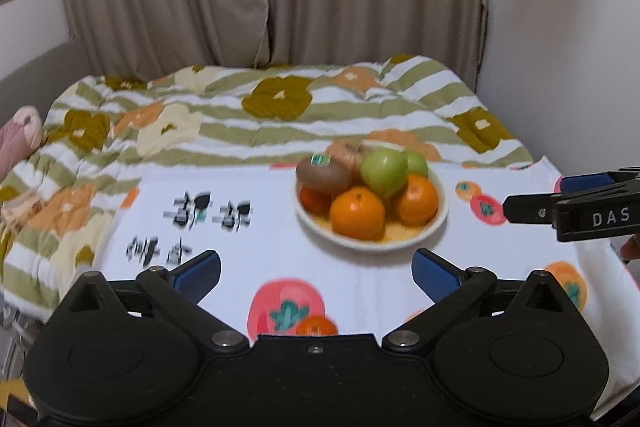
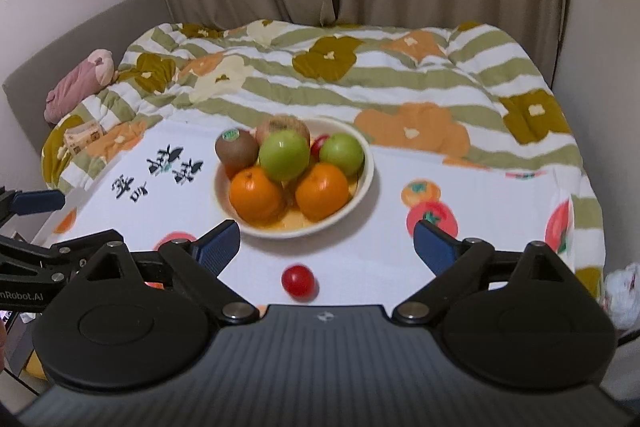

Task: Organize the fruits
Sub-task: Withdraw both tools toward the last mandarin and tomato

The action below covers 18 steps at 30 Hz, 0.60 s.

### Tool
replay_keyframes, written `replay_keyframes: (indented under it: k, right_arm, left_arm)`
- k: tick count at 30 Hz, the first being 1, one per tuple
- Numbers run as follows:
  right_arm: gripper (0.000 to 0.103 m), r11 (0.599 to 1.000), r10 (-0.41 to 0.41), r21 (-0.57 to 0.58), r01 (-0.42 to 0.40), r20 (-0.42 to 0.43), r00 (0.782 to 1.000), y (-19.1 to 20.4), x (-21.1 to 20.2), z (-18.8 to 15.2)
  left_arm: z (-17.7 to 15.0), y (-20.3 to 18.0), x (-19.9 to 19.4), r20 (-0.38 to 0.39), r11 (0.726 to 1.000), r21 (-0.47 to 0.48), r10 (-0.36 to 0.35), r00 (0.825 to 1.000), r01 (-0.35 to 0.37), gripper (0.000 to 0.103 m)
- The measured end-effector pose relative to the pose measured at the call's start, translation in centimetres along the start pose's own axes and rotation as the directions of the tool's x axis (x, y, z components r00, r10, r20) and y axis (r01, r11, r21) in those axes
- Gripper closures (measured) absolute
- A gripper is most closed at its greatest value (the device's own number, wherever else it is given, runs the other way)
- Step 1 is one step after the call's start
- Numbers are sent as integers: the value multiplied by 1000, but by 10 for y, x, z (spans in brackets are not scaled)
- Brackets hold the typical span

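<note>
Both the left gripper [image 1: 316,269] and right gripper [image 2: 326,241] are held wide open and empty; a cherry tomato [image 2: 298,281] is seen between the right jaws, the fruit bowl [image 2: 366,163] beyond.

Bed with flowered quilt [image 2: 400,75], white fruit-print cloth [image 2: 380,251], cream bowl [image 2: 366,163], small red tomato [image 2: 298,280] on cloth

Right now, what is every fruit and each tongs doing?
Left tongs: open, empty.
Right tongs: open, empty.
Bowl: upright on the cloth, heaped with fruit.
Kiwi: in the bowl, sticker on top.
Two oranges: in the bowl, at the front.
Two green apples: piled in the bowl.
Cherry tomato: loose on the cloth, outside the bowl.
</note>
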State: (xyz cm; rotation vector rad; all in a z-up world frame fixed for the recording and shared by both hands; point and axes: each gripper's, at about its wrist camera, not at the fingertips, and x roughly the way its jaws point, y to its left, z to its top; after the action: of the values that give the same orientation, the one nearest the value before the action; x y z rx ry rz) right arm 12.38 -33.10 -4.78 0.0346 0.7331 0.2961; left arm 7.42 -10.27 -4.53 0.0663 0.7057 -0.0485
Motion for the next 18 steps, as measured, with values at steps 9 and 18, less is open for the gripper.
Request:
replay_keyframes:
  k: [9, 18]
  right_arm:
    - [0, 998, 7, 62, -3, -62, 998, -1, 27, -32]
    - [0, 996, 5, 84, 2, -87, 996, 2, 51, -40]
  left_arm:
    - [-36, 4, 29, -71, 1000, 3, -8, 997, 8, 3]
    - [-47, 8, 68, -133, 999, 10, -38, 990, 39, 28]
